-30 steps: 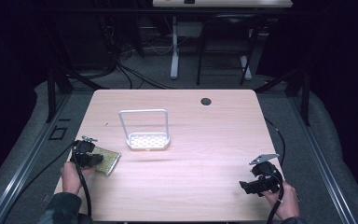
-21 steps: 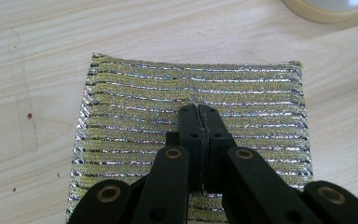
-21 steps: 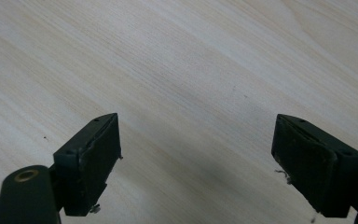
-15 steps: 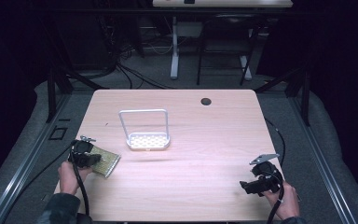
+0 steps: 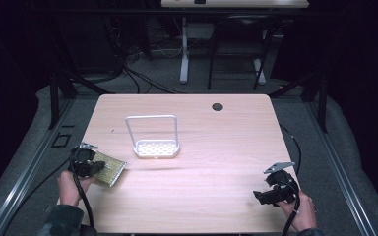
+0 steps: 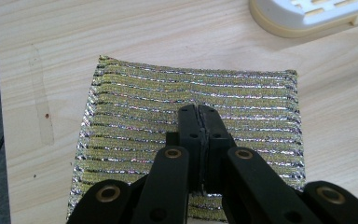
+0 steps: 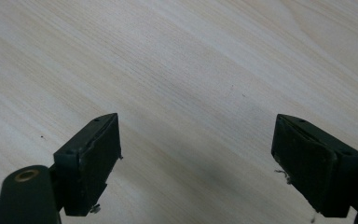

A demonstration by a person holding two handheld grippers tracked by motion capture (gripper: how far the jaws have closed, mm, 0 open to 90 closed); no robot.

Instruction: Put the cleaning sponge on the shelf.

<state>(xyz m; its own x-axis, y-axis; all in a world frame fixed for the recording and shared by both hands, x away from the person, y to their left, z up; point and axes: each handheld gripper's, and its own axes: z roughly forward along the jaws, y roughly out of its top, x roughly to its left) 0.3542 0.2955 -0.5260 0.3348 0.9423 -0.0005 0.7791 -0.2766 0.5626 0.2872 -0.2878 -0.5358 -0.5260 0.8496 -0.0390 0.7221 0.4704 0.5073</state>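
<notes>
High view, from the left: left gripper (image 5: 89, 166) low at the desk's (image 5: 226, 147) near-left edge, jaws pressed together over a gold-striped scouring pad (image 6: 191, 93) lying flat; white wire rack (image 5: 154, 138) mid-desk; right gripper (image 7: 196, 163) spread wide above bare wood, near-right.

Both grippers are black: the left gripper (image 6: 199, 116) has linkage arms with brass-coloured pivot rivets and small screws near the jaw tips, and the right gripper (image 7: 198, 161) has blocky rubbery pads (image 7: 98, 154), slightly frayed at the edges. In the high view a grey three-cornered plate (image 5: 278, 167) tops the right one, and a black cable (image 5: 84, 201) trails from the left. The person's left sleeve (image 5: 61, 223) looks dark and mottled.
</notes>
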